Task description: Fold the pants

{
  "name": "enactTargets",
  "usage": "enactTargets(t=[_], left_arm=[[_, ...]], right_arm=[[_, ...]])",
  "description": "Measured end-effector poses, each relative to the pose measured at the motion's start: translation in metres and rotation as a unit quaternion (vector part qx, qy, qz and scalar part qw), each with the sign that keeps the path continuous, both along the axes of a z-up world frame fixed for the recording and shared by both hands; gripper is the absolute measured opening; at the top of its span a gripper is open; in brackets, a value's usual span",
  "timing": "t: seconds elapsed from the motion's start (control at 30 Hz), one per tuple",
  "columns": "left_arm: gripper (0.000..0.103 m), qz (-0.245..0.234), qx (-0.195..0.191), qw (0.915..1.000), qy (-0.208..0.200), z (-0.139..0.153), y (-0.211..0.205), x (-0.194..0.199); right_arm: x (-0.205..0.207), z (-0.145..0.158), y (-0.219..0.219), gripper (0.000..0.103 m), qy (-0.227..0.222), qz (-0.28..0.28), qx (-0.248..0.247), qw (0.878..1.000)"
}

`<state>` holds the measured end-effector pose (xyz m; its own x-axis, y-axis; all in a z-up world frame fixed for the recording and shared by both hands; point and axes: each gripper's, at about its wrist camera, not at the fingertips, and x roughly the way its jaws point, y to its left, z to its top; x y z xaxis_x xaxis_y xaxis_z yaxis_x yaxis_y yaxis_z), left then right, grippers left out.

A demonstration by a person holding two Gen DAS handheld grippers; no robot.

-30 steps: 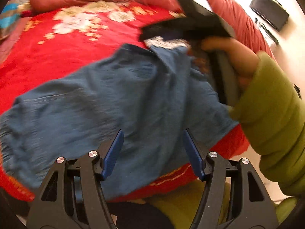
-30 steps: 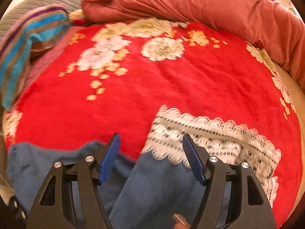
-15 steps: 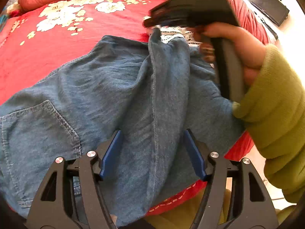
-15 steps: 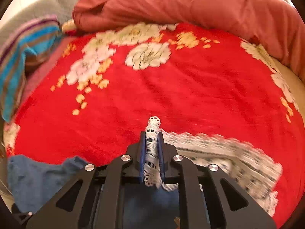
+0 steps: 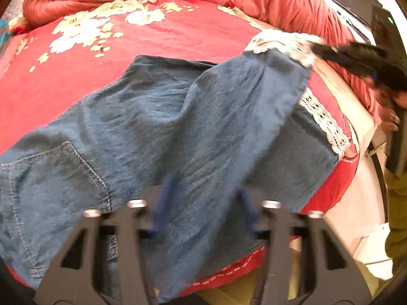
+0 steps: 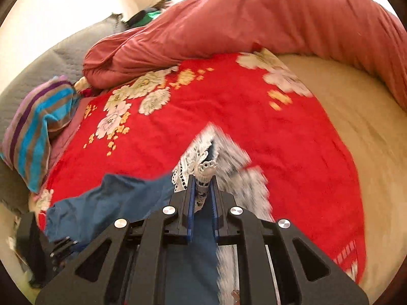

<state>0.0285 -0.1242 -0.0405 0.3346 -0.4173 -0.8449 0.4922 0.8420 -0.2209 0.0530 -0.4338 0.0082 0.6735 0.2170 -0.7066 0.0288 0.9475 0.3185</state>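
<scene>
Blue denim pants (image 5: 178, 127) with white lace cuffs (image 5: 279, 40) lie spread on the red floral blanket (image 5: 152, 38). My left gripper (image 5: 203, 203) hovers low over the near part of the denim. Its blurred jaws are closing, with cloth lying between the fingertips that the pads do not visibly pinch. In the right wrist view my right gripper (image 6: 202, 193) is shut on the lace cuff (image 6: 203, 167) of one leg. That cuff is lifted off the blanket. From the left wrist view the right gripper (image 5: 356, 56) is a dark blur at the far right, stretching that leg out.
A rolled pink-red duvet (image 6: 254, 20) bounds the far side of the bed. Bare cream mattress (image 6: 356, 114) shows at the right, a striped cloth (image 6: 33, 137) and grey quilt (image 6: 51, 58) at the left. An olive sleeve (image 5: 396, 203) is at the bed's right edge.
My right gripper shut on the lace cuff, then swung up and to the right with it, stretching the leg out. My left gripper's fingers have come a little closer together over the denim.
</scene>
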Motion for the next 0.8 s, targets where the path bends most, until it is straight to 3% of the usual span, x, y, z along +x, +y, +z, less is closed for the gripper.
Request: enactTargets(t=[0.03,0.1,0.4,0.6,0.8], left_arm=[[0.013,-0.004,-0.003,1.0,0.002,0.001,0.001,0.0],[0.003,-0.015,-0.014,0.9998,0.004,0.003,0.004,-0.002],[0.0,-0.038,-0.002,0.999,-0.024,0.016,0.014,-0.028],[0.0,-0.038,0.001,0.9991,-0.017,0.008,0.023,-0.038],[0.0,-0.046,0.006,0.9987,-0.022,0.008,0.022,-0.049]], right_arm=[[-0.012,-0.001,-0.007,0.01,0.006,-0.006,0.011,1.0],[-0.034,-0.003,-0.014,0.01,0.016,-0.015,0.015,1.0],[-0.105,-0.02,-0.024,0.01,0.065,-0.035,0.032,0.997],[-0.121,-0.054,-0.029,0.01,0.113,-0.056,0.044,0.991],[-0.126,-0.052,-0.031,0.01,0.111,-0.062,0.041,0.991]])
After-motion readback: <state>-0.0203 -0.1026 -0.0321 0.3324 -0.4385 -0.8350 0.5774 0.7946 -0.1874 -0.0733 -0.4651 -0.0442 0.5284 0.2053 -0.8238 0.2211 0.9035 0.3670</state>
